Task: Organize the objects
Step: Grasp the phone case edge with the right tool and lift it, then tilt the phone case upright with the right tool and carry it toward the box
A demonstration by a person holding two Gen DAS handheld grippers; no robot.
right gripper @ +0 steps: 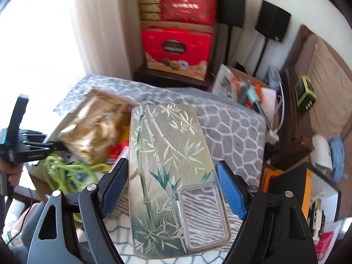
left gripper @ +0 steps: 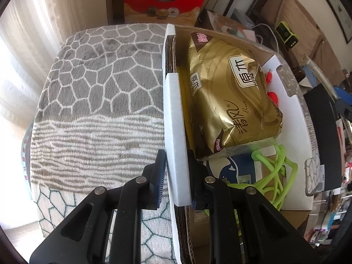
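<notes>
Fingers of my left gripper point(left gripper: 176, 182) sit closed on the white side wall of the cardboard box point(left gripper: 176, 118), one pad outside the wall and one inside, both pressed against it. Inside that box lies a gold foil pack point(left gripper: 228, 94), filling most of the far end and leaning over the contents below it. Just beside the inner finger, at the near end, a tangle of lime green cord point(left gripper: 279, 176) rests on a blue-and-white printed packet point(left gripper: 233, 169), and something red point(left gripper: 274, 95) peeks out past the gold pack. The box stands on a grey and white patterned blanket point(left gripper: 99, 92).

My right gripper point(right gripper: 171, 189) is spread wide, and between its blue pads hangs a long clear plate painted with bamboo point(right gripper: 169, 165). Whether the pads actually touch its edges I cannot tell; a thin gap seems to show on each side. The plate hovers above the blanket, just right of the box, whose gold pack appears blurred at the left. Red gift boxes point(right gripper: 176, 50) stand stacked behind.
</notes>
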